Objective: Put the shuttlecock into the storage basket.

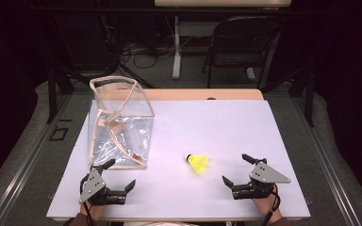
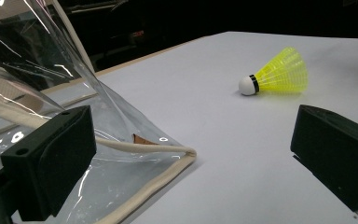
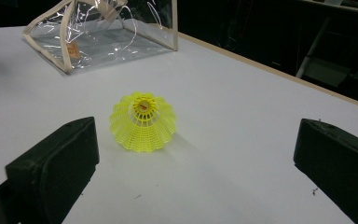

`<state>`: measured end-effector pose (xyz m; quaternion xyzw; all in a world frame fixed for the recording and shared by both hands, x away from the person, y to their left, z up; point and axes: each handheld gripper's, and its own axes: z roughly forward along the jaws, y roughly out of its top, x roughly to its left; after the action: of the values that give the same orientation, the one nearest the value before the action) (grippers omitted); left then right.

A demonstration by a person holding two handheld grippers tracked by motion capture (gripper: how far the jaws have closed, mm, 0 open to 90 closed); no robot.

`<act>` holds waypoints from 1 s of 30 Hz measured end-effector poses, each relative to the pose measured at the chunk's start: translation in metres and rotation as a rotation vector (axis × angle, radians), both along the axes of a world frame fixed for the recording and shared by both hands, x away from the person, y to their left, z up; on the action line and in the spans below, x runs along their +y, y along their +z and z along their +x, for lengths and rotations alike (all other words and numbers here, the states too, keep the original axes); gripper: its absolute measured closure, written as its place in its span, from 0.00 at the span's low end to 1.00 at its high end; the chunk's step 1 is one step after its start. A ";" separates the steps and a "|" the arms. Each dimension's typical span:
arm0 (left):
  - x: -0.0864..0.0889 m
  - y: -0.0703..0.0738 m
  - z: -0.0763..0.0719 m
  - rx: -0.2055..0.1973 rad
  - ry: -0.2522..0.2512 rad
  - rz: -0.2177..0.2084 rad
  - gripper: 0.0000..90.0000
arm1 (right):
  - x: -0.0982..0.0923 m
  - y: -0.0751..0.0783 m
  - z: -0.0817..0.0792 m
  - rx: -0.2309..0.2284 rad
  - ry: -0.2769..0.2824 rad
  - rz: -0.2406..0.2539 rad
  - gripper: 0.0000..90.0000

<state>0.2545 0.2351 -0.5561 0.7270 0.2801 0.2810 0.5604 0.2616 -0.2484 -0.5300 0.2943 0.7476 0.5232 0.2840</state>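
Nearest the person, both grippers rest low at the table's front edge with nothing in them. The left gripper [image 1: 121, 175] has its jaws spread wide and sits just beside the near corner of the clear bag [image 1: 120, 123], one jaw close to the cream piping along the bag's bottom edge, apparently not touching it. The right gripper [image 1: 235, 169] is likewise released, its jaws apart and aimed toward the yellow shuttlecock [image 1: 198, 162], which lies on its side on the white table [image 1: 226, 122], between the two grippers and a little farther out. From the right gripper view the shuttlecock's open skirt [image 3: 143, 122] faces the jaws, centred between them but ahead of them; from the left gripper view its white cork tip [image 2: 246, 86] points toward the bag.

Farther back, the bag stands upright on the left of the table, its mouth open at the top; a small brown tag shows inside.

As a judgement, the work looks barely begun: the shuttlecock is not yet grasped, and the pickup, the carry and the drop into the bag all remain.
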 end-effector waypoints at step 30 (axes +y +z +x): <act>-0.001 0.000 0.001 0.002 -0.012 0.015 0.00 | 0.023 0.000 0.036 0.095 0.142 -0.078 0.00</act>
<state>0.2559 0.2341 -0.5563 0.7329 0.2743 0.2792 0.5565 0.2974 -0.2257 -0.5296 0.2539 0.7990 0.4980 0.2219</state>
